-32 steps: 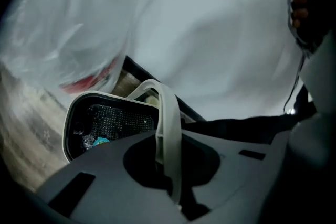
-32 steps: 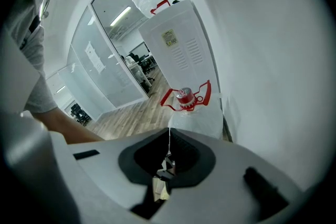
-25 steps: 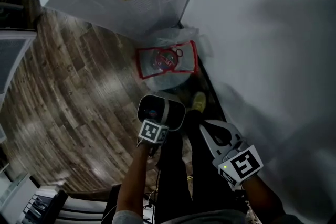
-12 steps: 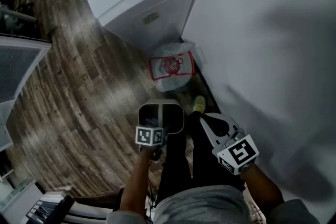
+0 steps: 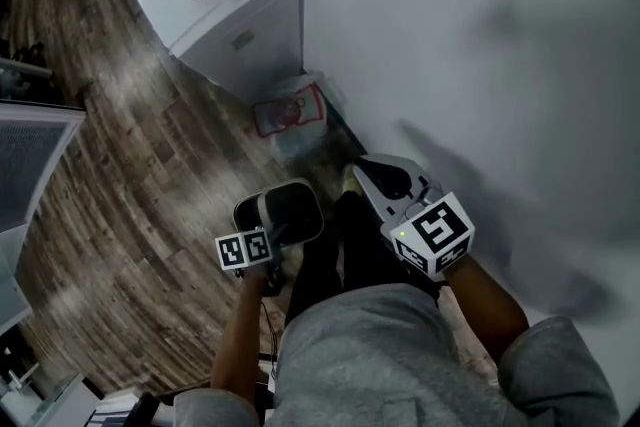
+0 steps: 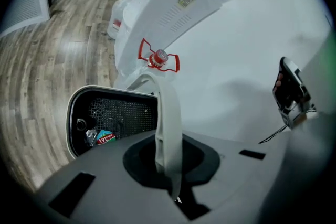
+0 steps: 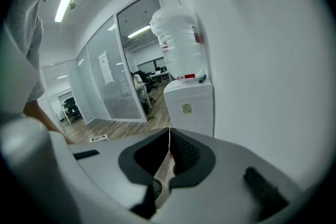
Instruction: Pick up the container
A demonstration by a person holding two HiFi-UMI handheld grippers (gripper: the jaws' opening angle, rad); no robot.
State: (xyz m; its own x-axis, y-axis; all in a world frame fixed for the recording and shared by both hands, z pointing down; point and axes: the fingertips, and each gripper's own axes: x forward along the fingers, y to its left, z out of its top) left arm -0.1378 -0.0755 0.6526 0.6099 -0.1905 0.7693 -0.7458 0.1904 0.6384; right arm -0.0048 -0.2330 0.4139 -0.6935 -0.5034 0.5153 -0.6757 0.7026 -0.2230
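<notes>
Left claw (image 6: 169, 165) clenched on the handle (image 6: 170, 107) of the container (image 6: 113, 118), held above the wood floor (image 5: 130, 175) by the person's legs; right claw (image 7: 169, 144) clenched, empty, just right; beyond, plastic bag (image 5: 290, 111); farthest, water dispenser (image 5: 240, 30) against the wall (image 5: 480, 35).

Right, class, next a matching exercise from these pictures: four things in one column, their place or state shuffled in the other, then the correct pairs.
1 container
2 right tool
3 plastic bag
4 water bottle

A on top of the white dispenser
B on the floor beside the dispenser
C jaws together, nothing between them
D clamped in the left tool

Pairs: 1-D, 2-C, 3-B, 4-A
</notes>
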